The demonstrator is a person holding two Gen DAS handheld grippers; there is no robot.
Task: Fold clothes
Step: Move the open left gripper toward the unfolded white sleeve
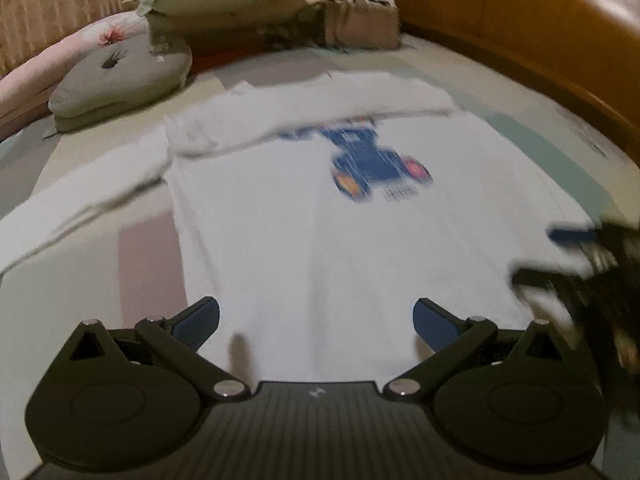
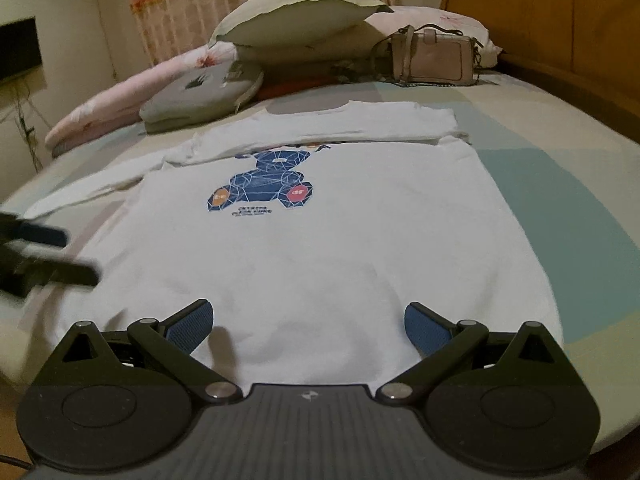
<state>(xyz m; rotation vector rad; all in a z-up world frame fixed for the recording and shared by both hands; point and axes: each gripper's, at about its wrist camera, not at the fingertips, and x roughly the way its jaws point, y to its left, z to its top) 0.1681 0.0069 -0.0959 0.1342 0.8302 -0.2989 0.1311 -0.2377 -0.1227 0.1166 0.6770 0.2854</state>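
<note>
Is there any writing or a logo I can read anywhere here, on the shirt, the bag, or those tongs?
White shirt, orange paw of the blue bear print: letters that look like "be", not certain.
Red paw: pale letters, too blurred to read.
Under the bear: lines of dark text, too small to read.
Above the bear: large letters, hidden by the folded sleeve.
Right tongs: small white logo on the body, no words.
Handbag: no visible text.

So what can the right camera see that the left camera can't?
Only the right wrist view shows the beige handbag sharply, beside the pillows, and a dark screen on the wall. Only the left wrist view shows the long orange-brown bed frame curving along the side; there the bag is just a blur. Both show the white shirt with a blue print lying flat on the bed, one sleeve folded across the top, the grey cushion, and both open grippers, left gripper and right gripper.
</note>
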